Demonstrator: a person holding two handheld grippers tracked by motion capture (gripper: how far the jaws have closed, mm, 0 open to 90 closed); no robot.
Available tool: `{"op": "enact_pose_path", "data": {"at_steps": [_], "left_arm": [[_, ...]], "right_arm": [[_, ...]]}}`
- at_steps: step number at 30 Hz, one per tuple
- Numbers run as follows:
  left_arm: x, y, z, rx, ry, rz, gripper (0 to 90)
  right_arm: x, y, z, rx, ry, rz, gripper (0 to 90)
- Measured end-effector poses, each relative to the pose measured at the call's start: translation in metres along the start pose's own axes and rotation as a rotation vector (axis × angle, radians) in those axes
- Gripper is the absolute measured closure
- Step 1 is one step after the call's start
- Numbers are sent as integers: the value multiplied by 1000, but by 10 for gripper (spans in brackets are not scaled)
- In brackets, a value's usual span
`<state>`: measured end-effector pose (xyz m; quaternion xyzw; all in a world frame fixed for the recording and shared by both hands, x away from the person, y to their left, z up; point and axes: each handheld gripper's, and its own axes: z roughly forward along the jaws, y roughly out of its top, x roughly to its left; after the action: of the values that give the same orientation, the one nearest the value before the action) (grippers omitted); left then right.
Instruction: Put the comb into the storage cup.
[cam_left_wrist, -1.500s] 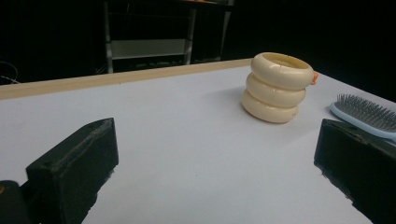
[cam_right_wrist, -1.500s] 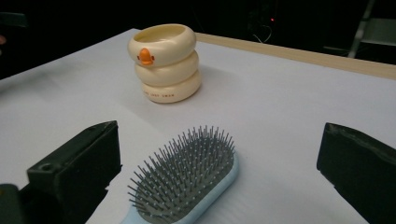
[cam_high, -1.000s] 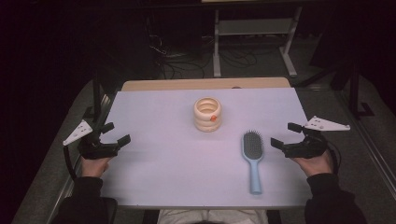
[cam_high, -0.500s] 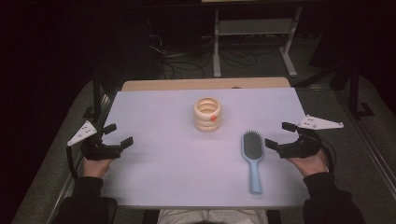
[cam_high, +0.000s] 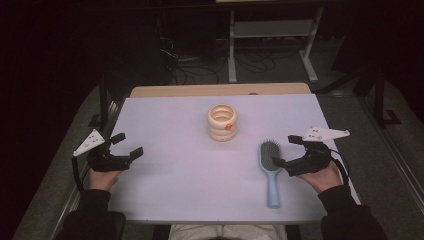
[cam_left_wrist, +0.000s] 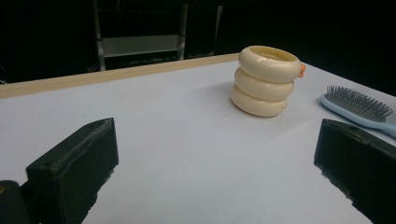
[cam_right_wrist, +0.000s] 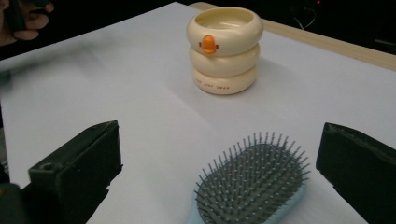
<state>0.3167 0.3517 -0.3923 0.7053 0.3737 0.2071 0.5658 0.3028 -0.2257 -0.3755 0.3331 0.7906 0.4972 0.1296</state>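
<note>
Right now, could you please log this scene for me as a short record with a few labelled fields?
surface: white table top, wooden strip along its far edge
cup: cream ringed cup, upright near the middle, orange beak-like knob on its side
brush: light blue hairbrush, lying bristles up, handle toward the person, nearer than the cup
left gripper: left gripper, open, holding nothing, at the table's left edge
right gripper: right gripper, open, holding nothing, just beside the brush head
contact: neither gripper touches cup or brush
</note>
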Motion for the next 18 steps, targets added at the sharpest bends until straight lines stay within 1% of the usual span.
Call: {"op": "enact_pose_path", "data": {"at_steps": [2, 5, 6, 18], "left_arm": [[0, 0, 0, 2, 0, 1, 0], [0, 0, 0, 4, -2, 4, 0], [0, 0, 0, 4, -2, 4, 0], [0, 0, 1, 6, -5, 4, 0]], "right_arm": [[2, 0, 1, 6, 5, -3, 0], [6, 1, 6, 30, 17, -17, 0], [8, 1, 9, 48, 31, -24, 29], [19, 0, 21, 100, 74, -50, 32]]}}
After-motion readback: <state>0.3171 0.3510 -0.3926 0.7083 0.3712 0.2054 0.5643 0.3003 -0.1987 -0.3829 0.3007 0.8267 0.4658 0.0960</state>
